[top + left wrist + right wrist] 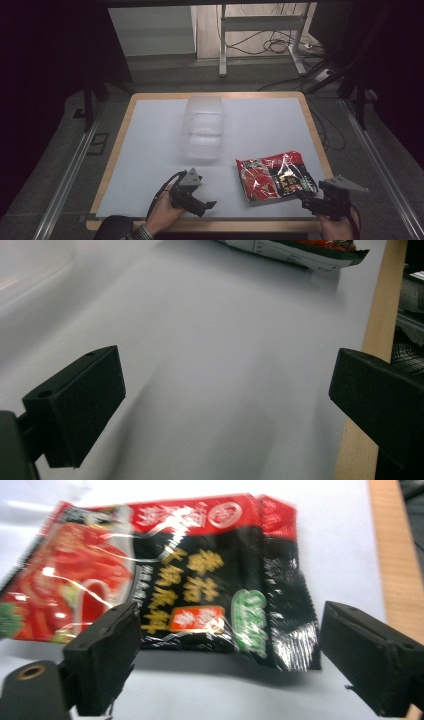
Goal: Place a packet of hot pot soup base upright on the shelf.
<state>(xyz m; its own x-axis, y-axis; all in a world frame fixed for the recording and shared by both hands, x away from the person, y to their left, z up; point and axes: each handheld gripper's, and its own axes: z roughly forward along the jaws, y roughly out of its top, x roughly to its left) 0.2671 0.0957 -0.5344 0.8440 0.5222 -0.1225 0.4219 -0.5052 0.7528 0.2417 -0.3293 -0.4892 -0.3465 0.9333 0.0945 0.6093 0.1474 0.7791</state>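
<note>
**Caller:** Start at your own fingers. What have you got?

**Me:** My left gripper (207, 204) sits low near the close edge of the white-topped wooden table (150, 150), jaws spread wide with nothing between them. In the left gripper view the two black pads (80, 405) stand far apart over bare white surface, and the pale wooden rim runs just past the pad on the right of that view.

**Caller:** And the other hand?

**Me:** My right gripper (306, 196) is also gaping, jaws well apart and gripping nothing. In the right gripper view its pads (107, 655) frame the near end of the red and black crinkly foil food packet (170, 575), which lies flat just ahead of them. Whether either pad touches the foil, I can't tell; the picture is a bit blurred.

**Caller:** Where's that packet from your left fingers?

**Me:** Farther out and off to their side; its torn-looking end peeks in at the top of the left gripper view (300, 250). From above, the packet (275, 177) lies between my two grippers, closer to the right one.

**Caller:** Anything beyond?

**Me:** Past my left fingers, well apart from both grippers, stands a clear plastic rectangular container (203, 127) mid-table. Behind the table, cables (275, 45) trail on the floor.
</note>
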